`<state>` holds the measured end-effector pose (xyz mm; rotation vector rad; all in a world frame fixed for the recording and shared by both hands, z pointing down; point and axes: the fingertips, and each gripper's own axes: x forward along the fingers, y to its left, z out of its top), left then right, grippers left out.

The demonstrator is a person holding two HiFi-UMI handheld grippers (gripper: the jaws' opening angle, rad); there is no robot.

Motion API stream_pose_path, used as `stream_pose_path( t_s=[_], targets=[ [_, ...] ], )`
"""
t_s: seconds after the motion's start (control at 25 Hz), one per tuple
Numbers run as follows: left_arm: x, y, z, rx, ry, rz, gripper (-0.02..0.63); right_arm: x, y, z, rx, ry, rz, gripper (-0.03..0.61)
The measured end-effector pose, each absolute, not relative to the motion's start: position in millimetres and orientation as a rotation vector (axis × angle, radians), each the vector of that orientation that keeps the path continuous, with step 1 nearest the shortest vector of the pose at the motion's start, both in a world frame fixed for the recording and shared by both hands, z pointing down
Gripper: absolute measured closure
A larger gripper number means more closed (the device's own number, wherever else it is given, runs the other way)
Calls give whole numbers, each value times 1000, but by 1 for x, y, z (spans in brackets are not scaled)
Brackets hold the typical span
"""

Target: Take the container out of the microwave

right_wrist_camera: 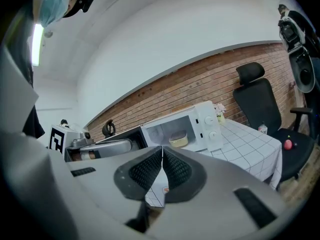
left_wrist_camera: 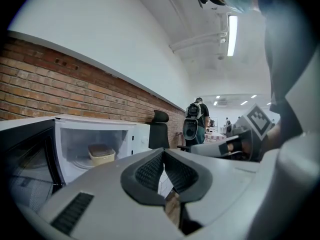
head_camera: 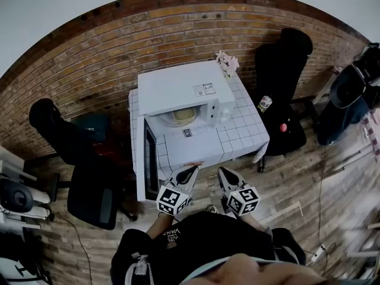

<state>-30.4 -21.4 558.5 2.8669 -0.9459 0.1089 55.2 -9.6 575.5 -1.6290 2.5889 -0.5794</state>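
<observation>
A white microwave (head_camera: 184, 94) stands on a white checked table (head_camera: 243, 135), its door (head_camera: 146, 159) swung open toward the left. Inside on the turntable sits a cream container (head_camera: 184, 115), also seen as a container (left_wrist_camera: 101, 154) in the left gripper view and a container (right_wrist_camera: 178, 140) in the right gripper view. My left gripper (head_camera: 193, 171) and right gripper (head_camera: 221, 171) hang side by side in front of the table's near edge, short of the microwave. Both are shut with nothing between the pads.
Black office chairs stand left (head_camera: 89, 183) and right (head_camera: 282, 82) of the table. A small flower pot (head_camera: 227, 62) sits at the table's back corner. A brick wall (head_camera: 89, 64) runs behind. A person with a backpack (left_wrist_camera: 196, 121) stands far off.
</observation>
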Motion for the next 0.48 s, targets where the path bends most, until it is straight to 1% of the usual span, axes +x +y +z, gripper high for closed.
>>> stream_pose_path(
  t_s=[0.48],
  targets=[
    [-21, -39, 574, 2763, -1133, 122, 603, 75, -40, 582, -1487, 2711, -603, 573]
  ],
)
